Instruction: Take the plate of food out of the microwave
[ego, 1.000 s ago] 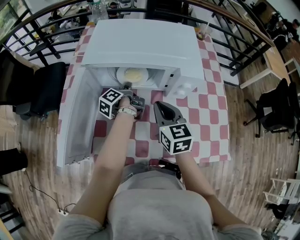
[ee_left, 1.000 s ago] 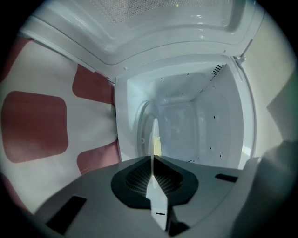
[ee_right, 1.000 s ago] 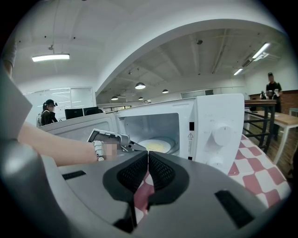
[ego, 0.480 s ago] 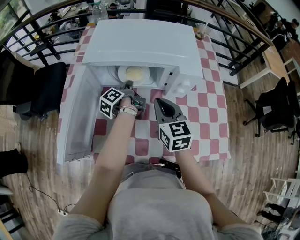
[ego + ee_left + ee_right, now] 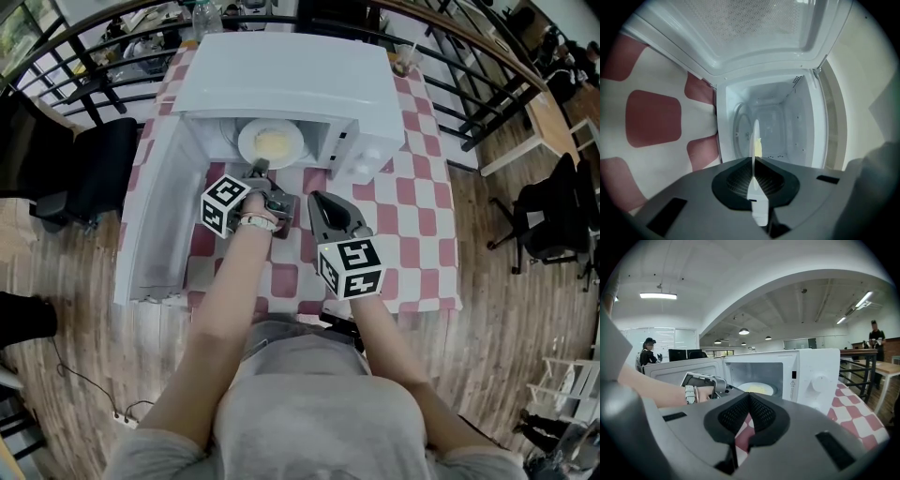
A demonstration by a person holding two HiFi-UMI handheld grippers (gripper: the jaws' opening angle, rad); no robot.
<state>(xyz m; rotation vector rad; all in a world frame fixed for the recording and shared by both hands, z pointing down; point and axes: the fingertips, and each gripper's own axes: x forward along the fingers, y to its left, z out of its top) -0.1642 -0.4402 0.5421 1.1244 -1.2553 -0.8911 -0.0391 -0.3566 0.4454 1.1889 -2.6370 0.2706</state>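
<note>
The white microwave stands on the checkered table with its door swung open to the left. A white plate of yellow food sits at the cavity's mouth, partly out. My left gripper is shut on the plate's near rim. In the left gripper view the plate shows edge-on, pinched at my left gripper, with the cavity behind. My right gripper hangs shut and empty over the table, to the right of the left one. From the right gripper I see the plate in the opening.
The red-and-white cloth covers the table to the microwave's right and in front. A cup stands at the far right corner. Black chairs flank the table and a curved railing runs behind. People stand in the background.
The left gripper has drawn the plate a little further out of the cavity toward me. The right gripper has stayed nearly where it was.
</note>
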